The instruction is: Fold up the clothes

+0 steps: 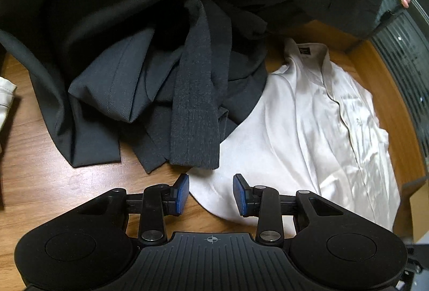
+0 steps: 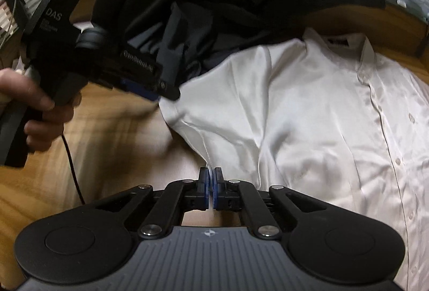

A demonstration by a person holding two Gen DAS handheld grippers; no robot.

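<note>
Nearest in the right wrist view, the right gripper [image 2: 210,183] has its blue pads pressed together on a thin edge of the glossy white satin button-up shirt [image 2: 308,114], seemingly a seam or sleeve fold at the shirt's near left corner. In the left wrist view, the left gripper [image 1: 211,190] stands with its jaws spread wide, hovering over another near edge of the same shirt [image 1: 308,124] and holding nothing; the right wrist view shows it from the side, carried by a hand [image 2: 34,103]. The shirt lies front-up on the brown wooden table [image 1: 40,178], collar at the far end, placket buttoned, body creased. Beyond it, touching and overlapping its far left shoulder, sits a heap of dark grey and black garments [image 1: 150,71], a ribbed grey cuff [image 1: 193,119] trailing toward the shirt. Judgement: the satin looks light, limp and slippery, likely to slide on itself and sag between holds; seams, hem and shoulder points should give a surer bite than open cloth. The dark heap looks heavier and may drag on the shoulder it covers.
</note>
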